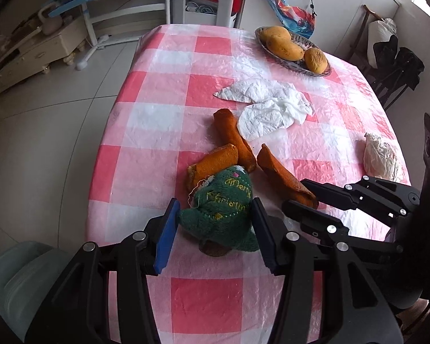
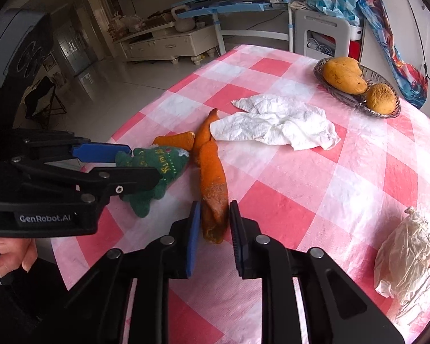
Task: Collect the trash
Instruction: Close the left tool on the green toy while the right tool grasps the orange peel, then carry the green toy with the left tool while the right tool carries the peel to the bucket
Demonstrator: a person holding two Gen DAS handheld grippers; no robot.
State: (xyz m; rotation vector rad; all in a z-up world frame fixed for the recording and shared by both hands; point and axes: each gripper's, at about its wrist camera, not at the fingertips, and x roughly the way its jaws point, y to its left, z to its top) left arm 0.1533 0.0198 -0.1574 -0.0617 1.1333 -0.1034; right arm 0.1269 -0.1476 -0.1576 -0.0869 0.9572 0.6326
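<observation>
Three curled orange peels lie on the pink checked tablecloth. My right gripper is shut on the nearest orange peel, its blue pads pressing both sides of the peel's near end; the left wrist view shows the same right gripper and peel. My left gripper stands open around a green knitted Christmas-tree toy that rests on the cloth. The right wrist view shows this left gripper astride the toy. Crumpled white tissues lie beyond the peels.
A crumpled whitish bag sits near the right table edge. A grey fruit bowl with mangoes stands at the far right corner. The table's left edge drops to a tiled floor, with a pale green seat below. A hand holds the left gripper.
</observation>
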